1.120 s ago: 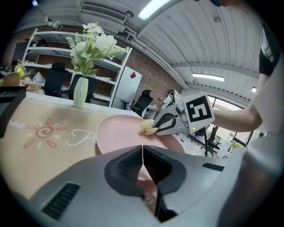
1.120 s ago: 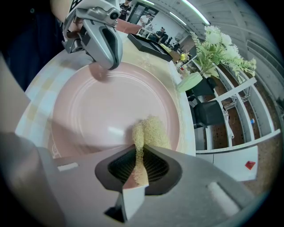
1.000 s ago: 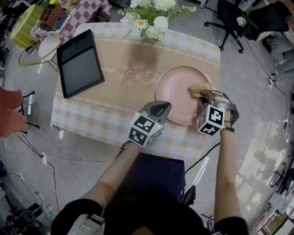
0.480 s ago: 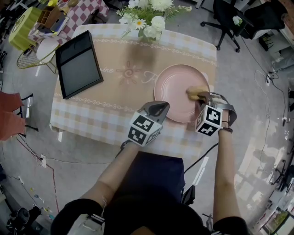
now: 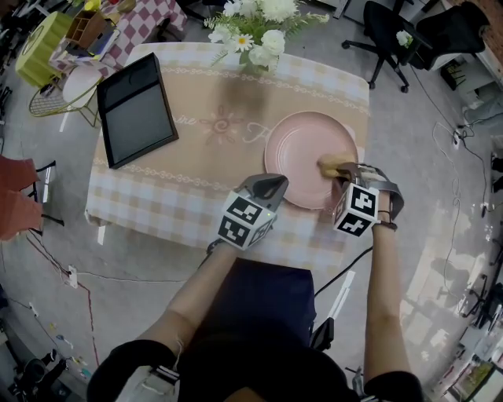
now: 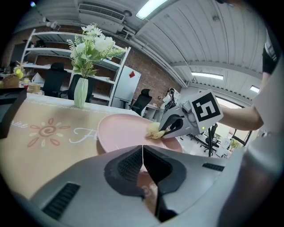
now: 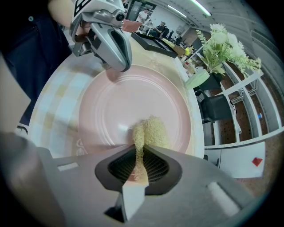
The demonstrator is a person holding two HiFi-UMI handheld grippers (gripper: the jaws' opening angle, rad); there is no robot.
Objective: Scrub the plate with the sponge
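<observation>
Yellow sponge [image 7: 148,130] in right gripper [image 7: 136,165] on pink plate [image 5: 299,153] beside cursive lettering [image 6: 84,134].

A table [image 5: 149,200] with a checked cloth [image 5: 126,206] stands on a grey floor [image 5: 428,133], a black office chair [image 5: 391,31] is behind it, and white shelves [image 6: 44,66] and ceiling lamps [image 6: 153,6] are farther off.

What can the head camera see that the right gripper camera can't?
Only the head view shows the marker cube on the right gripper. Only the right gripper view shows that gripper's jaws squeezing the sponge, and the shelves behind. Both show the pink plate, the flowers and the left gripper.
</observation>
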